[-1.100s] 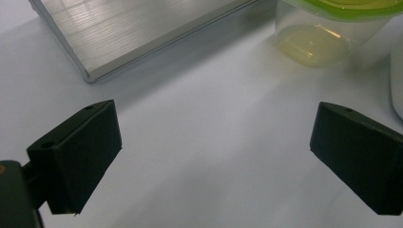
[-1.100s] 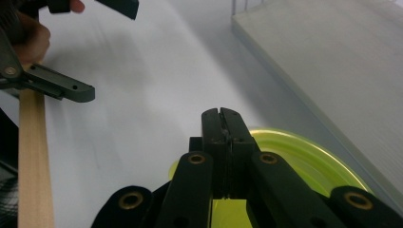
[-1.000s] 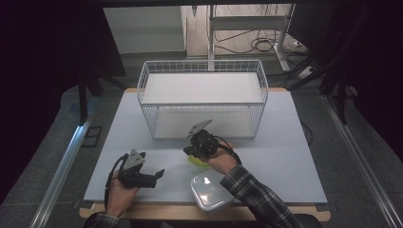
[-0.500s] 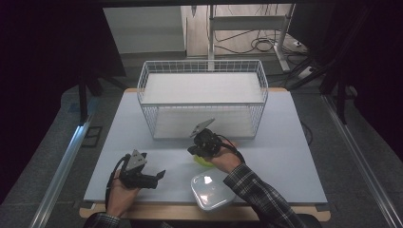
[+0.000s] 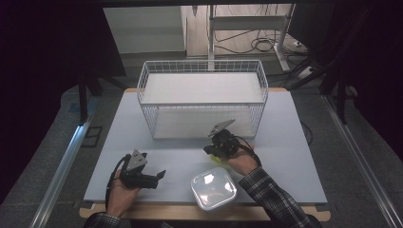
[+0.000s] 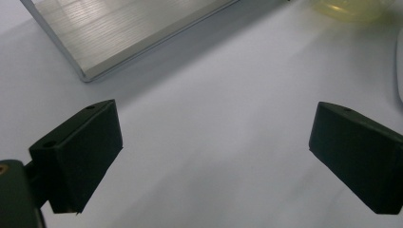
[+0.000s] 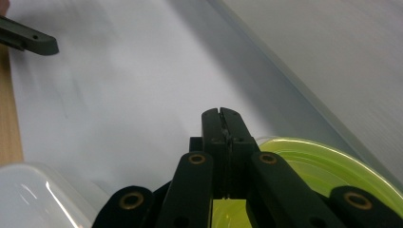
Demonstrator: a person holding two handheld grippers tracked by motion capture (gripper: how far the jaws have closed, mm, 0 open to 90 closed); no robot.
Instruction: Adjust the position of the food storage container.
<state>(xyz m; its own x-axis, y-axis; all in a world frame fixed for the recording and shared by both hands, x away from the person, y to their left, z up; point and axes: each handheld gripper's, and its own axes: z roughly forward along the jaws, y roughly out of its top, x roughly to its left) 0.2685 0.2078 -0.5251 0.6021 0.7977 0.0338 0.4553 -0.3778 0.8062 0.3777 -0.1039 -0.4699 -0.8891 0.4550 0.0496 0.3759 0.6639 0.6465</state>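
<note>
White mat (image 5: pixel 294 142), dark surround. Right gripper (image 5: pixel 215 151) has carried the yellow-green lid (image 7: pixel 328 166) up-mat since a second ago, from beside the tub (image 5: pixel 214 187) toward the basket (image 5: pixel 202 102); jaws clenched on the lid's rim. Looks like a transfer underway, lid now between tub and basket. Left gripper (image 5: pixel 159 175) unmoved, jaws released, empty. Basket front wall close ahead; open mat right and left.
</note>
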